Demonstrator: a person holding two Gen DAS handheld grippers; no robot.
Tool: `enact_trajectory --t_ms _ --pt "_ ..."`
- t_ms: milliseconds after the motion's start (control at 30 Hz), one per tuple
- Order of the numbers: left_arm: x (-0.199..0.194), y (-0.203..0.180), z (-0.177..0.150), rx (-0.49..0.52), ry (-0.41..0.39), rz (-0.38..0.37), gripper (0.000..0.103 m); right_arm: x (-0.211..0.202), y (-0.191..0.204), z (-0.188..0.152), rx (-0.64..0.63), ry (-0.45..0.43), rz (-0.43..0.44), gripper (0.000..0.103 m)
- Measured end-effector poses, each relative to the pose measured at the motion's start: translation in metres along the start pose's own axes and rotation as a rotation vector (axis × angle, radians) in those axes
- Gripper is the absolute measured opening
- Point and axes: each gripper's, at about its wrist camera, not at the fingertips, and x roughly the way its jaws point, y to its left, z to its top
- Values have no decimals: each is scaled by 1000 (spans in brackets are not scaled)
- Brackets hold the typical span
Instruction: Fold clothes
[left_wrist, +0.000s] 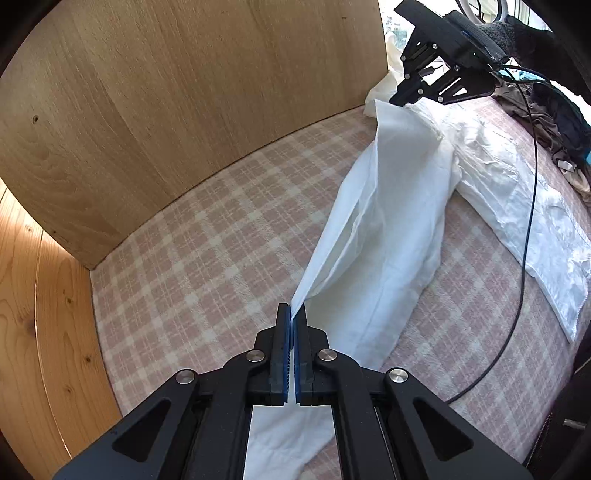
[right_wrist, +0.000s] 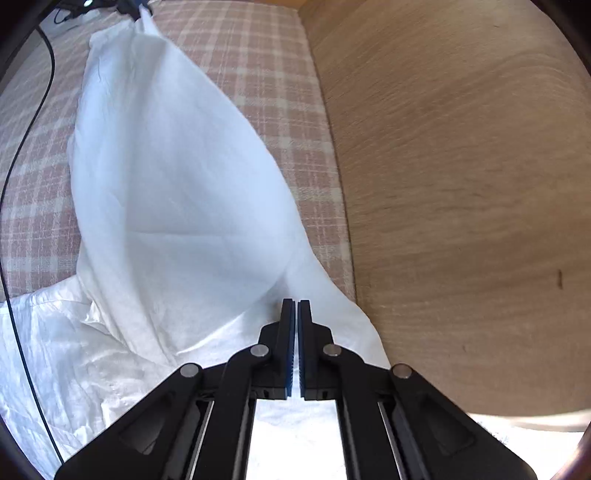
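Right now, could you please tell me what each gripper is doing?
Left gripper: shut on the white shirt.
Right gripper: shut on the same shirt.

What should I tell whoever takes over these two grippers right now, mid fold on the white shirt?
Left gripper: shut on an edge of the white shirt, raised off the bed.
Right gripper: shut, pinching the far end of that same edge, near the wooden board.
Shirt: one side pulled up taut between the grippers; the rest lies flat on the checked cover. A black cable crosses it.
Done: edge gripped and lifted.
Left: carry it across the shirt, lay it down, then finish the remaining folds.
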Motion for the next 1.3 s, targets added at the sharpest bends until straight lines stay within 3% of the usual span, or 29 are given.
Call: enact_trajectory --t_ms 200,333,467,533,667,767,867,967,1100,1300 --pt "10 -9 -15 -4 49 -36 1 14 -13 -41 135 149 41 2" --pt "9 16 -10 -72 33 -40 1 -3 -46 -60 378 83 55 4" --pt "15 40 -2 -114 44 -36 3 -26 -78 -106 704 12 43 40" --pt "23 53 0 -146 77 5 9 -30 -85 -141 825 32 13 43" --pt "21 84 -10 -219 113 124 25 -46 -73 -212 1040 69 59 43" --pt "-10 100 -20 -295 90 218 23 -84 -50 -248 1108 69 28 43" --pt "-61 92 -28 -324 19 250 23 -148 -17 -281 1191 -10 13 43" --pt "-110 55 -44 -319 -67 211 25 -203 26 -283 1260 -107 86 43" --pt "-107 -12 -30 -330 -108 22 28 -225 96 -299 1313 -84 130 43" --pt "-84 -152 -50 -315 9 -236 30 -181 201 -324 1414 30 270 43"
